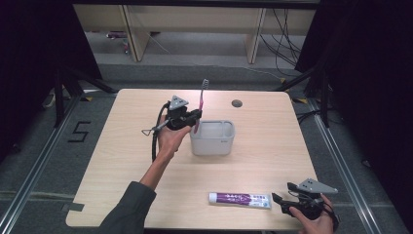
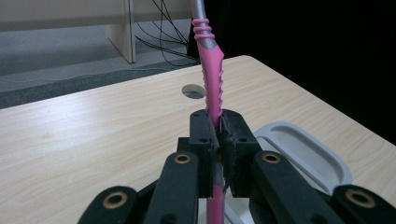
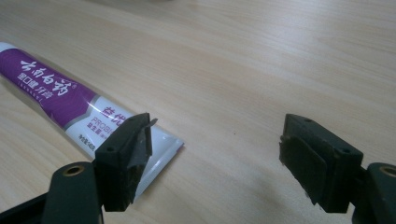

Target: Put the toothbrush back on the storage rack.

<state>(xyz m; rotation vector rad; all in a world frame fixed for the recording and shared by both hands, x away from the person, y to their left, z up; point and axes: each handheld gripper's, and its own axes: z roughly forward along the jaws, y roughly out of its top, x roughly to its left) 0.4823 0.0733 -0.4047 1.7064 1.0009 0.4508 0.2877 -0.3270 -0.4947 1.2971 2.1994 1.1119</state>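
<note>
Toothbrush upright in left tool over bin rim

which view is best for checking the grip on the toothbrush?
Left gripper view: the fingers are shut on the pink toothbrush handle, seen close up. The high view shows the whole toothbrush upright at the white cup's rim, but small.

Black gripper with brass rivets; dark grey sleeve.

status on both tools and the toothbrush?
Left tool shut on pink toothbrush, upright at white plastic cup's rim. Right tool open beside purple-and-white toothpaste tube. Nothing in the way.
</note>
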